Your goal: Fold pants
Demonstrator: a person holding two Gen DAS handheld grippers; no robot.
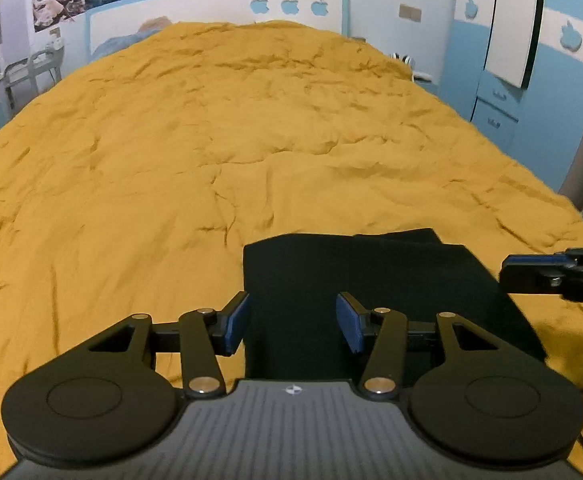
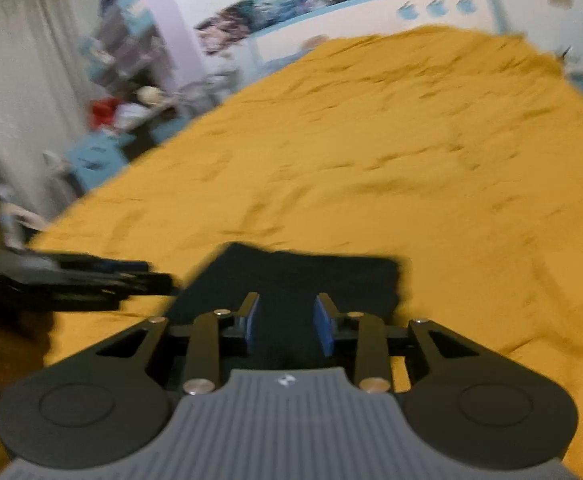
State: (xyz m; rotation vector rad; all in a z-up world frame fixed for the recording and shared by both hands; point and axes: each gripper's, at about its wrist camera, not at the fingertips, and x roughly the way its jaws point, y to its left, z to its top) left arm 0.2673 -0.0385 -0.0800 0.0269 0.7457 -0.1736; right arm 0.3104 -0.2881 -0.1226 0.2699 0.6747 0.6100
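Pants: the black, soft fabric pants [image 1: 355, 280] lie as a flat rectangular packet on the mustard-yellow wrinkled bed cover [image 1: 211, 140], near its closest edge. They look already folded at least once; how many layers there are I cannot tell.
Left gripper: the black two-finger left gripper with blue pads [image 1: 297, 322] is spread, nothing is between the pads. It hovers over the left part of the packet, and one finger stands about over the left border.
Right gripper: the black right gripper with blue pads [image 2: 285, 326] is partly spread and pinches nothing. It is over the near side of the packet; this view is blurred.
Stage: probably between two folds, or the task is close to finished.
Risk, layers: if the pads close only on the top layer, lifting may open the fold again.
Risk, cover: the cover is soft and loose; a low pinch may take it together with the pants and pull everything out of shape.
Risk, uneven lift: if one hand goes faster, the packet may twist and the edges will not meet.
Risk, collision: the two grippers are near; they may touch over the small packet.
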